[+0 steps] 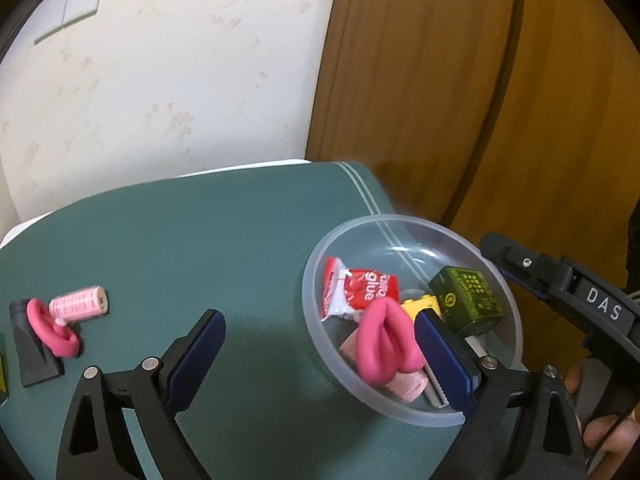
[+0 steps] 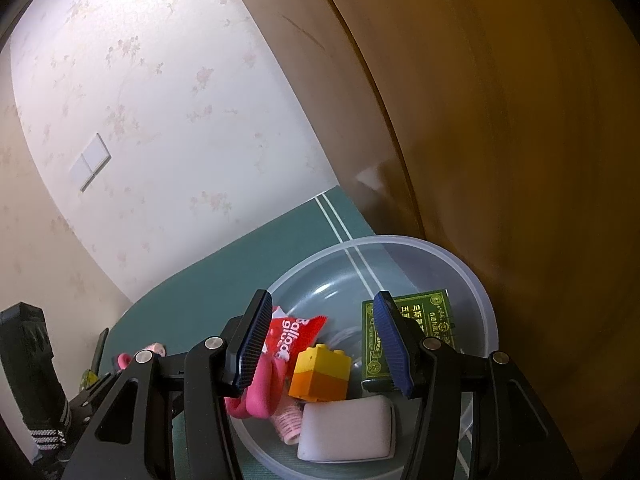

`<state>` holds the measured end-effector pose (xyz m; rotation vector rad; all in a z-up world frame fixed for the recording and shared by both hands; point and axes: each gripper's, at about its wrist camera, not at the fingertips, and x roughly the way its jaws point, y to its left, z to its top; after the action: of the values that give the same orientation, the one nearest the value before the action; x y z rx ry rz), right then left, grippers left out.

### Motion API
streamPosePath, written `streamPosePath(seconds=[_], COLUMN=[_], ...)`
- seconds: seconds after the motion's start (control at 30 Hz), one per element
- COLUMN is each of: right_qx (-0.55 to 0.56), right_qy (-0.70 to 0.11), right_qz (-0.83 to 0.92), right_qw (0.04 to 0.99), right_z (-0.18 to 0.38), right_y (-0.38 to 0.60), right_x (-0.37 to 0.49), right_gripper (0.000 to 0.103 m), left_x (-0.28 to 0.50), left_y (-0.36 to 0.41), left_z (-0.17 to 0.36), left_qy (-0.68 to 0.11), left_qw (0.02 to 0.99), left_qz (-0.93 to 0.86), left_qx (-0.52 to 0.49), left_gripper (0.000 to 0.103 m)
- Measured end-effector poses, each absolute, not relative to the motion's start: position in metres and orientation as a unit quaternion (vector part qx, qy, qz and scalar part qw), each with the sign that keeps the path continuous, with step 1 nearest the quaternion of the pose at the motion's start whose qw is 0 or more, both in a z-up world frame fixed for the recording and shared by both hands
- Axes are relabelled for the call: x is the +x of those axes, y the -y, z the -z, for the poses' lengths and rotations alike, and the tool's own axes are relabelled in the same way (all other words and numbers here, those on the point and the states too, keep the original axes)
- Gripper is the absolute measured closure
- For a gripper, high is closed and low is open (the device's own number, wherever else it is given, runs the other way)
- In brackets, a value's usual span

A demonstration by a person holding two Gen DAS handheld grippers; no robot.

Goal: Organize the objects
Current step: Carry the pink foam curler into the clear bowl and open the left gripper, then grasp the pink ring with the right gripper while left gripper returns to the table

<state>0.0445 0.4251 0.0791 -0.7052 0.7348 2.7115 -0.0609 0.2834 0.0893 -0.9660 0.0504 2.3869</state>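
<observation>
A pale wall (image 1: 168,80) papered with faint pink floral sprigs is filling the upper left of both views. A white double switch plate (image 1: 80,6) is sitting high on it in the left wrist view, and the same plate is showing lower on the wall in the right wrist view. To the right, a brown wooden panel (image 1: 420,80), probably a door or wardrobe front, with a dark curved groove is running down beside the wallpaper. A table is standing against the wall, and a teal mat (image 1: 240,232) with two thin white stripes near its far edge is covering it. Soft, even light is washing over the wallpaper, brightest toward the top.
</observation>
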Motion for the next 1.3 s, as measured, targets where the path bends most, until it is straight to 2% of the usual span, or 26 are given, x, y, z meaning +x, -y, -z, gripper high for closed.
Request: streamPosePath(seconds=[0.27,0.57,1.3], right_qx=[-0.244,-0.239,-0.248], right_qy=[-0.246,-0.201,-0.146], right_qz=[-0.931,-0.944,-0.954], right_qw=[0.118,0.106,0.084], right_z=[-0.078,-0.078,-0.071], right_y=[-0.419,-0.397,-0.364], right_x=[0.043,0.039,0.034], right_gripper=[0.048,0.048,0.048], left_x=[-0.057,-0.051,-0.062], left_y=[-0.28,-0.263,-0.191], left_z=[-0.083,-0.085,-0.073], left_qy=[-0.048,-0.058,-0.025], left_qw=[0.246,0.222,0.14], left_qz=[-0.899,-0.908,-0.919], left_qx=[-0.359,-0.35,-0.367], left_gripper=[0.005,0.004,0.001])
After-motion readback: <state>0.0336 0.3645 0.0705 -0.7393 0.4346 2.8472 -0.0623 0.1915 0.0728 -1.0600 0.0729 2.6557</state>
